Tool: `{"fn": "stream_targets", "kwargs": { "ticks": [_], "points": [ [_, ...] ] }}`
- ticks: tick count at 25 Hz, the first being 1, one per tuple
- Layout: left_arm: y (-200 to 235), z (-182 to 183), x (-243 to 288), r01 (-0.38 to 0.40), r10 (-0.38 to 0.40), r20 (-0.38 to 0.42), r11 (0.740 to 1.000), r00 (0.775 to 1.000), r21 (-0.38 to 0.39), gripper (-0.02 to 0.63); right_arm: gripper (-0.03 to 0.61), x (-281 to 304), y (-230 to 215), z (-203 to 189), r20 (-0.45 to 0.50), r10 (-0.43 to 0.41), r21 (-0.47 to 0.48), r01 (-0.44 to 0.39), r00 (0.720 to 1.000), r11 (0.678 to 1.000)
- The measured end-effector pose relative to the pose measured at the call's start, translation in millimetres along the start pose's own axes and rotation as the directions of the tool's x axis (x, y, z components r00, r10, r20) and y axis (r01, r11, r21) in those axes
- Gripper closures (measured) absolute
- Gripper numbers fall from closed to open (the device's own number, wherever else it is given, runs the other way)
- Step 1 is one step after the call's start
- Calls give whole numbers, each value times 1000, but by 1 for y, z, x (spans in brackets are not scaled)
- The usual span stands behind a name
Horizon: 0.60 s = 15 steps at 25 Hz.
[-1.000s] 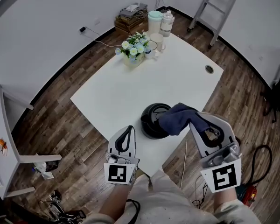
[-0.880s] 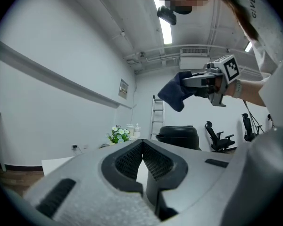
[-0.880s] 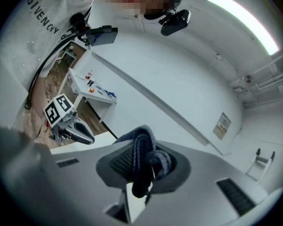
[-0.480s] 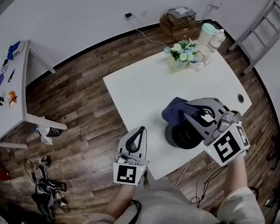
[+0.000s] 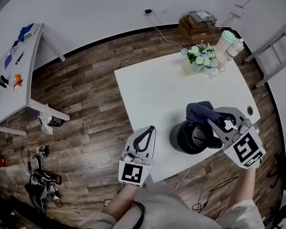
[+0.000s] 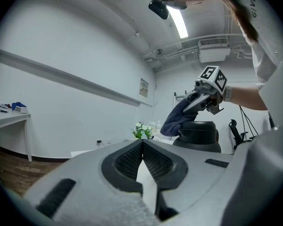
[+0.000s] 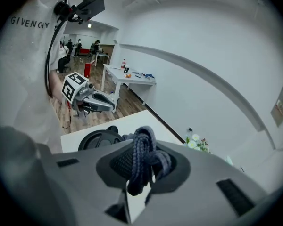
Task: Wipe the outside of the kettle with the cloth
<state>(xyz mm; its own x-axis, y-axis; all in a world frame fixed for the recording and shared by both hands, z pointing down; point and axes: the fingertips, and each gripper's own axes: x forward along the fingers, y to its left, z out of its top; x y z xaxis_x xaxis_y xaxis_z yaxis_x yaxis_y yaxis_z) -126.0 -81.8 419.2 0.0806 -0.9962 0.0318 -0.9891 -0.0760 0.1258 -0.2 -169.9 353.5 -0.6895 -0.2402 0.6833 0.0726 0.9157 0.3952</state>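
Observation:
A black kettle (image 5: 189, 136) stands near the front edge of the white table (image 5: 152, 89). My right gripper (image 5: 213, 120) is shut on a dark blue cloth (image 5: 199, 111), which drapes over the kettle's far upper side. In the right gripper view the cloth (image 7: 142, 159) is bunched between the jaws, with the kettle's lid (image 7: 99, 139) just below. My left gripper (image 5: 144, 138) hovers at the table's front left edge, shut and holding nothing. In the left gripper view the kettle (image 6: 199, 135) and cloth (image 6: 175, 119) lie ahead to the right.
A pot of flowers (image 5: 198, 57), a pale green container (image 5: 226, 39) and a bottle (image 5: 234, 46) stand at the table's far corner. A cable hole (image 5: 250, 110) sits near the right edge. A second white table (image 5: 12, 80) stands at the left; a ladder (image 5: 276, 51) at the right.
The right gripper has carried the cloth across the kettle's top toward the far right side. The head view has swung left. The left gripper stays at the front edge.

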Motion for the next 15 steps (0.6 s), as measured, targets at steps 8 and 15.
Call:
{"fn": "stream_targets", "kwargs": {
  "ticks": [8,15],
  "points": [
    [-34,-1,12,106,-106,-24,994,994,9,606,526,-44,16,-39,-84,-75,80,81,994,993],
    [-61,-1,14,195,-195,-30,981,980,15,606,526,-95,12,-25,-74,-304,5,305,950,952]
  ]
}}
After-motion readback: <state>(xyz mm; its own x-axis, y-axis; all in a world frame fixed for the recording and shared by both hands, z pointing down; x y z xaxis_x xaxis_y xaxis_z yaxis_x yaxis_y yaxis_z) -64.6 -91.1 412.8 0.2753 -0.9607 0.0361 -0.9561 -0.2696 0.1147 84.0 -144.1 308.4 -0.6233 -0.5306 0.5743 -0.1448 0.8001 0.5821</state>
